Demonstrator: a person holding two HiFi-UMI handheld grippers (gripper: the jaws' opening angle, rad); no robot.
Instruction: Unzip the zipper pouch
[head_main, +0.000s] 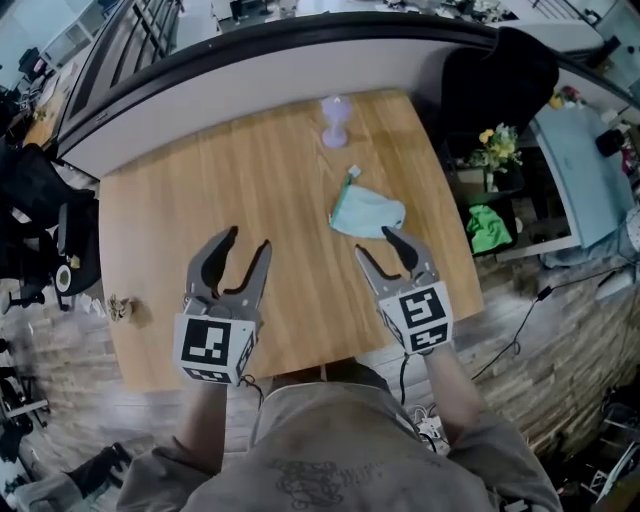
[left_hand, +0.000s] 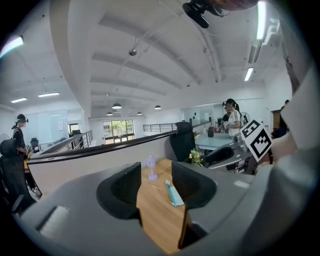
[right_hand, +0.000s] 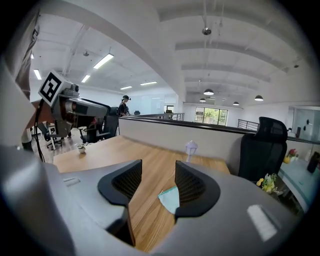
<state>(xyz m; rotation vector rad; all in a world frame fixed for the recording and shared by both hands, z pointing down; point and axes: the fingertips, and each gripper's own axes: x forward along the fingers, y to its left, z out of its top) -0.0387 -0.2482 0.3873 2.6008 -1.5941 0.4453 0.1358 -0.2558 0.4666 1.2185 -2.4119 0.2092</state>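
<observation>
A light teal zipper pouch (head_main: 366, 211) lies flat on the wooden table (head_main: 250, 190), right of centre, with its pull tab end toward the far side. My right gripper (head_main: 387, 249) hangs open just short of the pouch's near edge, nothing between its jaws. In the right gripper view a corner of the pouch (right_hand: 169, 198) shows beside the right jaw. My left gripper (head_main: 245, 253) is open over bare wood, well to the left of the pouch. From the left gripper view the pouch (left_hand: 174, 194) lies ahead, past the right jaw.
A small lilac lamp-shaped ornament (head_main: 336, 122) stands near the table's far edge. A little plant pot (head_main: 121, 308) sits at the table's left corner. A black office chair (head_main: 500, 75) and flowers (head_main: 497, 148) are off the right side. A curved partition (head_main: 280, 60) runs behind the table.
</observation>
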